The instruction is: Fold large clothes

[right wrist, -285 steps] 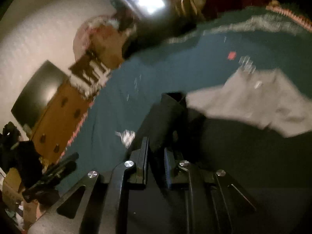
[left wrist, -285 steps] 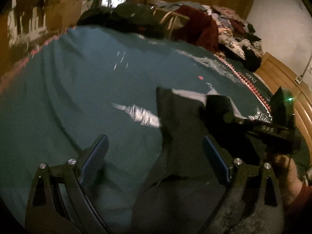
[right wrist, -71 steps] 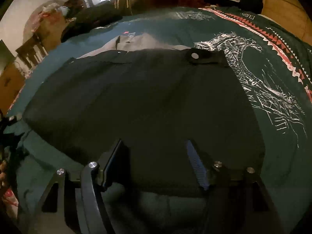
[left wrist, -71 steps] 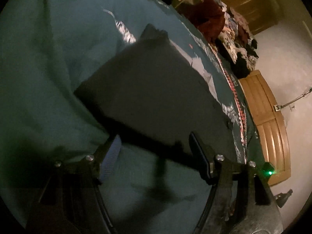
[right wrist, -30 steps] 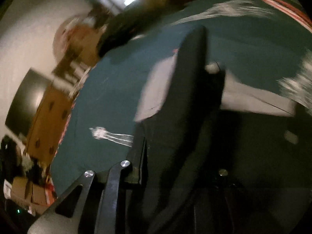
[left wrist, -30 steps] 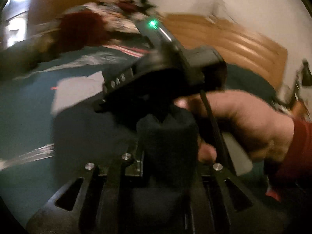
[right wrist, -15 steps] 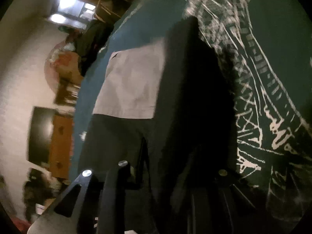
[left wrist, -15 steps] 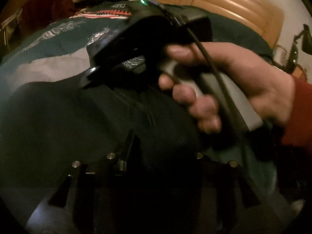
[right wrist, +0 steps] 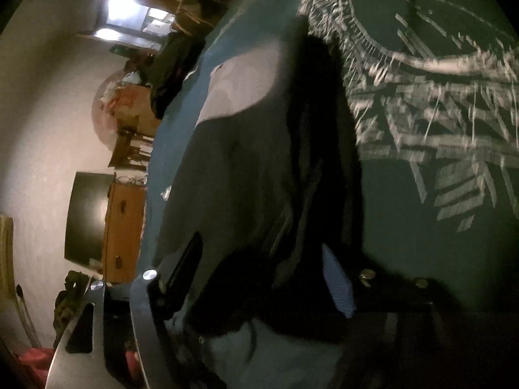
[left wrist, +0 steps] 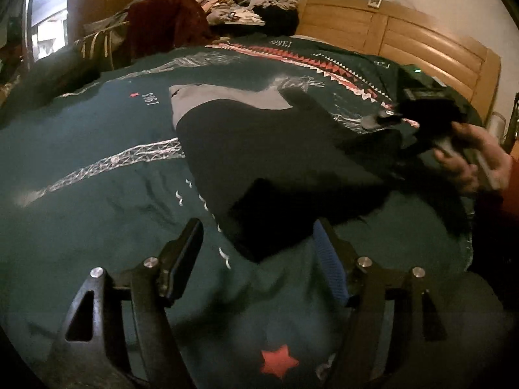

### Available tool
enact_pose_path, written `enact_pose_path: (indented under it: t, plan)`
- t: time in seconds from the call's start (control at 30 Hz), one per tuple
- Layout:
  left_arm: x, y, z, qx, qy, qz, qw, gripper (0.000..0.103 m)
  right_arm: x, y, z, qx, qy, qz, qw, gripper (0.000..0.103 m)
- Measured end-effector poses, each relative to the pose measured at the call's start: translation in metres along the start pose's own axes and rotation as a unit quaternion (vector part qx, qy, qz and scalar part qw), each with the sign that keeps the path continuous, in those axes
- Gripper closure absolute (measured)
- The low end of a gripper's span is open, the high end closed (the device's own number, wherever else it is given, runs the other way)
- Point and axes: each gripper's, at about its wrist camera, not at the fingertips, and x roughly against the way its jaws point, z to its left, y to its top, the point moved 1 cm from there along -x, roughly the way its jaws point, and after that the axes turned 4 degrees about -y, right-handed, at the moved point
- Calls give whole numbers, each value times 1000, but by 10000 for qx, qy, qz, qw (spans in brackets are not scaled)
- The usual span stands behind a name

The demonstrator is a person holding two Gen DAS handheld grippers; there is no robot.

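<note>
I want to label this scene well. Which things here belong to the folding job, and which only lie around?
Part of the job:
- dark garment
- left gripper, open
- right gripper, open

Only lying around:
- grey cloth
- pile of clothes
- dark red garment
- wooden headboard

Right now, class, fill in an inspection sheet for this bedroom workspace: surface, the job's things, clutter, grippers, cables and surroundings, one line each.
Surface: bed under a dark green bedspread with white and red prints.
Job's things: dark garment lying folded on the bedspread, on top of a grey garment.
Clutter: heap of clothes at the far end of the bed.
Grippers: left gripper open, its jaws just opened, nothing between them; right gripper open over the dark garment's edge, jaws just opened.
Cables: nothing seen.
Surroundings: wooden headboard, wooden cabinet, white wall.
</note>
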Motion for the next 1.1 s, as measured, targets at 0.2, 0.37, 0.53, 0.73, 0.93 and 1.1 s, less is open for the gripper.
enact_pose_path:
  t: [0.2,0.37,0.53,0.73,0.93,1.1]
  plan:
    - [-42,9,18,-157,192,221,9994,55,3,-35,18,123,-76,-133,9998,27]
    - [-17,9,13,-914,791,76,9926,59,5,-50,1,-43,-394,-409,9984,98]
    - [-49,-34,-20,-2156,712,966,9691,74,2,-51,-44,-600,-107,-257,9978,100]
    - [43,-9,-6,-1209,782,-192,9894,58,9,-51,-29,-160,-387,-285,9987,90]
    - [24,33,14,-761,865,-797,9901,32,63,-52,45,1138,-2074,-1016,9663,76]
    - [-73,6,28,-671,304,713,9947,34,10,-37,75,1826,-2089,-874,9568,88]
